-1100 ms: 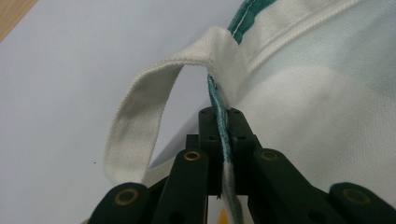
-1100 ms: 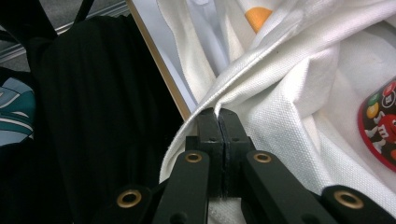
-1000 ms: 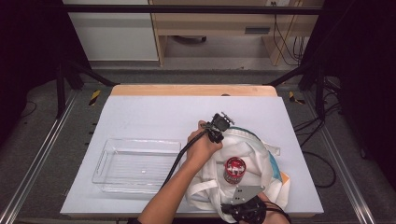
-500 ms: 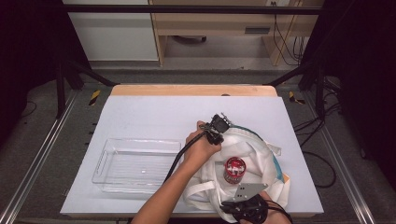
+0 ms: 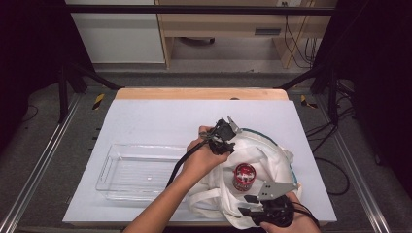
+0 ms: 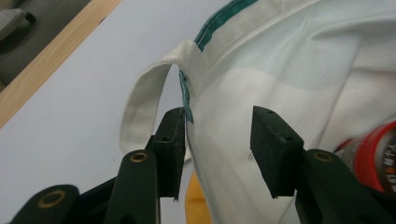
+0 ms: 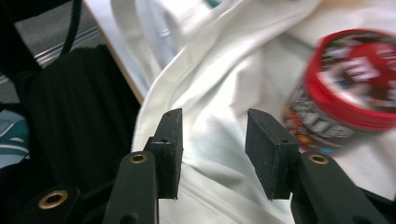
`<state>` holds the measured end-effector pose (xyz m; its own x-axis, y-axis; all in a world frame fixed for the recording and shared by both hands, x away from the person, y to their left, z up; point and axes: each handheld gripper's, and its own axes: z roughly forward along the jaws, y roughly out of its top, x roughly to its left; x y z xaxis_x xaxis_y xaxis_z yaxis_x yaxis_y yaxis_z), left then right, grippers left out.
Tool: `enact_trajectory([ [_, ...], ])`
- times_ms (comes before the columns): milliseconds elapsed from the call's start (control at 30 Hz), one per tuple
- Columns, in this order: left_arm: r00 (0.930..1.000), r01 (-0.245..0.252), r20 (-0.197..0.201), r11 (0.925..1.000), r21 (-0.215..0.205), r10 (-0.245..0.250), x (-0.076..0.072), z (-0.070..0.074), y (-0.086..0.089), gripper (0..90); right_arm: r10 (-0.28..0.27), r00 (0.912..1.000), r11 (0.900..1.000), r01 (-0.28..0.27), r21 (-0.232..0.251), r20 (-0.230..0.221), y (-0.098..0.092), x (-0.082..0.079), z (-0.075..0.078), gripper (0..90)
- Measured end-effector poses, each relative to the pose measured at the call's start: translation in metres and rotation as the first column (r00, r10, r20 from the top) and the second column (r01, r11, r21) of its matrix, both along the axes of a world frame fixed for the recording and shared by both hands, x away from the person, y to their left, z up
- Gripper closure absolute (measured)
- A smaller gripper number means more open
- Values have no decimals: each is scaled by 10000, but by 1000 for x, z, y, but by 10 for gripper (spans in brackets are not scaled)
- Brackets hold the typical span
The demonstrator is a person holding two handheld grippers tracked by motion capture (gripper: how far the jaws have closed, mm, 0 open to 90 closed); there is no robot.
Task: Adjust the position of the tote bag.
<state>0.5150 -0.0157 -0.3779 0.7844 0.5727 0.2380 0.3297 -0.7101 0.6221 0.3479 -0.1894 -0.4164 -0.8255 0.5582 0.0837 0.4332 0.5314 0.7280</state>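
A white cloth bag (image 5: pixel 266 158) with green trim lies at the table's near right, its mouth open. Inside it a red-lidded candy can (image 5: pixel 244 175) stands upright. My left gripper (image 5: pixel 227 146) is at the bag's far rim. In the left gripper view its jaws (image 6: pixel 218 144) have just been opening; the rim cloth (image 6: pixel 289 70) passes loosely between them, beside a handle loop (image 6: pixel 140 98). My right gripper (image 5: pixel 247 205) is at the near rim. Its jaws (image 7: pixel 215 149) have just been opening too, with bag cloth (image 7: pixel 215 74) slack between them and the can (image 7: pixel 355 88) just beyond.
A clear plastic tray (image 5: pixel 111 162) lies empty left of the bag. Something yellow (image 6: pixel 196 205) peeks out under the bag cloth. The table's wooden far edge (image 5: pixel 194 93) lies beyond bare white surface. Metal frame rails run along both sides.
Both grippers' jaws have opened and let go of the bag's rim. Both hands have lifted slightly, and the left one has shifted a little.
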Motion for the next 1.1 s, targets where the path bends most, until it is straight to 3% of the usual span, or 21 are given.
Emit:
enact_trajectory([
  [167, 9996, 154, 245, 9996, -253, -148, -13, 11, 10, 535, -473, 9981, 9988, 468, 119, 383, -15, 3, 16, 561],
  [367, 9995, 220, 257, 9979, -606, -205, -26, 17, 23, 515, -1108, 9900, 9938, 1106, 73, 878, -30, 13, 34, 555],
  [600, 9990, 395, 228, 9974, -610, -382, -37, 23, 36, 481, -1593, 9795, 9865, 1628, -190, 1235, -42, 29, 51, 547],
  [1100, 9988, 438, 231, 9960, -785, -421, -48, 24, 48, 391, -1614, 9764, 9822, 1731, -731, 1434, -36, 53, 62, 513],
])
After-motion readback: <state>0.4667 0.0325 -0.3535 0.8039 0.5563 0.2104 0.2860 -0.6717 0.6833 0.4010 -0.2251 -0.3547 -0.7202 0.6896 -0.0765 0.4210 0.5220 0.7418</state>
